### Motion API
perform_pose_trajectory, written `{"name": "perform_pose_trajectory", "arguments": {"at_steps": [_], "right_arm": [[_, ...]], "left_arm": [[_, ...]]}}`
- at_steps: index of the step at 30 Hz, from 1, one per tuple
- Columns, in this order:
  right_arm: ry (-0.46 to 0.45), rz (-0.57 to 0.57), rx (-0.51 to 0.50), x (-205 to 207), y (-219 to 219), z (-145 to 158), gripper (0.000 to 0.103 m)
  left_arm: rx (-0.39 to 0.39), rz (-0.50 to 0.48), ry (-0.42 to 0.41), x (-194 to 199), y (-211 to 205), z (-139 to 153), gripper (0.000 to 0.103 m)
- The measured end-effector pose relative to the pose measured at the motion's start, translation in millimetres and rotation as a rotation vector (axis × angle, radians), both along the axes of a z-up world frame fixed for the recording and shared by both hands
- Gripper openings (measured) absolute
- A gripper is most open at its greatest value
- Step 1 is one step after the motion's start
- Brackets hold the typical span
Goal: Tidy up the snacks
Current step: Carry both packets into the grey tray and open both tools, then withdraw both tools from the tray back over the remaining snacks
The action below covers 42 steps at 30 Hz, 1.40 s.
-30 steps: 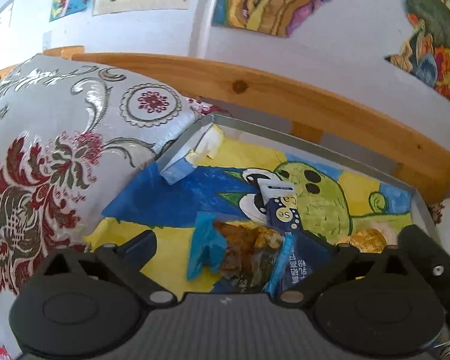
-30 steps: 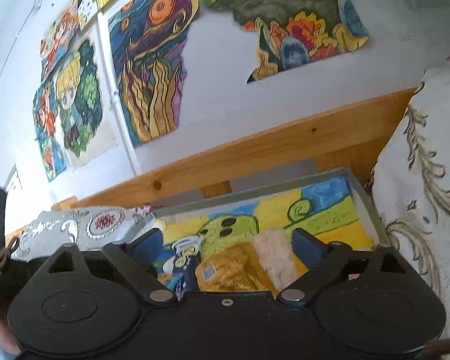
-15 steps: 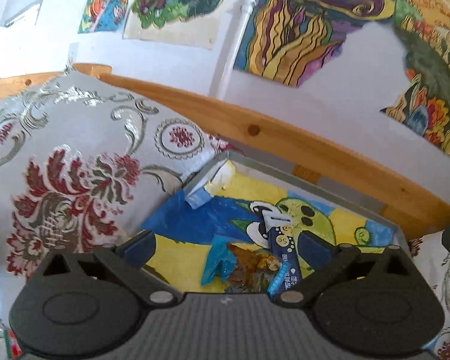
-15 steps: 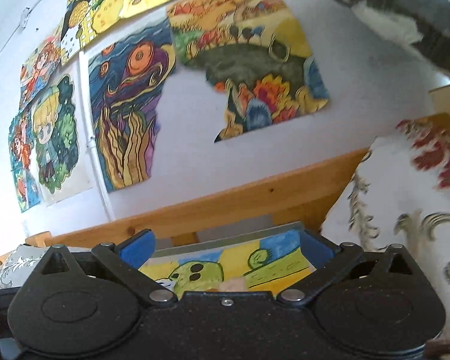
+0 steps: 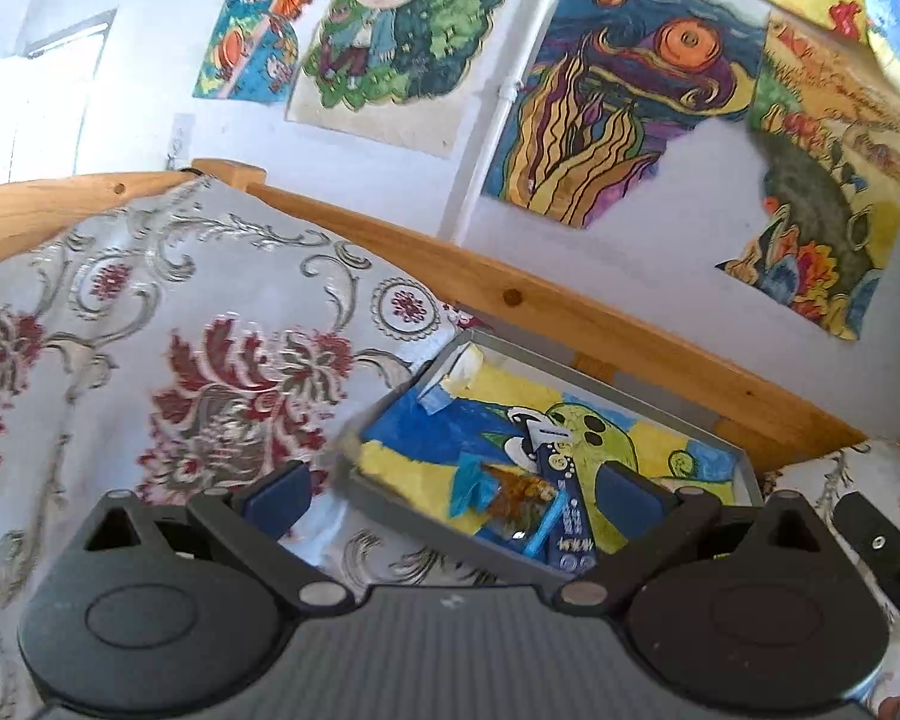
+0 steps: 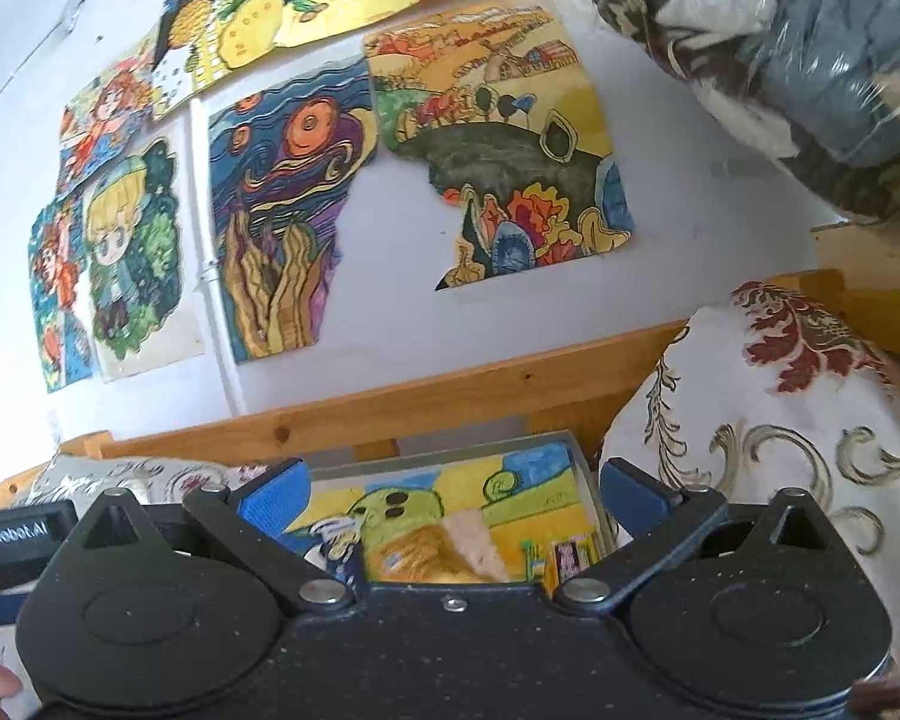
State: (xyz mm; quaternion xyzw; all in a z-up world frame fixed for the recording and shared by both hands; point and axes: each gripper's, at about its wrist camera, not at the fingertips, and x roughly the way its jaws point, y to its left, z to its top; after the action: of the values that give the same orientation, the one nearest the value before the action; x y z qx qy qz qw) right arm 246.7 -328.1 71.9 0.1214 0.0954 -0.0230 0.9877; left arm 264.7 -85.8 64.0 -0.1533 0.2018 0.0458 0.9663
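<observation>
The left gripper (image 5: 453,489) and right gripper (image 6: 453,489) are being held spread wide, empty, above a shallow grey tray (image 5: 390,501) of snack packets (image 5: 561,516) lying between floral cushions (image 5: 168,324).

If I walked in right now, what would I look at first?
Probably the bright paintings on the white wall, like the swirly blue and orange one and the blond cartoon child to its left. Below the wooden rail sits a grey tray with a painted green creature on its floor, holding snack packets such as a dark blue one. Flowery red and silver cushions sit on both sides.
</observation>
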Motion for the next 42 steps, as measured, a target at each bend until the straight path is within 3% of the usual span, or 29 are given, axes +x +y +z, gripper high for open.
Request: {"name": "perform_pose_trajectory", "arguments": {"at_steps": [9,19,29,42], "right_arm": [[0.026,0.011,-0.081,-69.9,29.2,-1.6,0.102],[0.087,0.032,-0.157,-128.6,54.4,-13.2,0.102],[0.217,0.042,-0.142,-154.9,71.5,-33.8,0.102],[0.327,0.081,-0.247,-152.4,103.6,-57.7,0.102]], "left_arm": [[-0.011,0.018,-0.002,-61.7,30.8,-5.7,0.102],[0.044,0.001,0.043,-113.2,49.6,-28.1,0.102],[0.086,-0.058,0.107,-141.3,54.9,-54.9,0.102],[0.09,-0.044,0.169,-142.6,84.8,-84.8,0.102]]}}
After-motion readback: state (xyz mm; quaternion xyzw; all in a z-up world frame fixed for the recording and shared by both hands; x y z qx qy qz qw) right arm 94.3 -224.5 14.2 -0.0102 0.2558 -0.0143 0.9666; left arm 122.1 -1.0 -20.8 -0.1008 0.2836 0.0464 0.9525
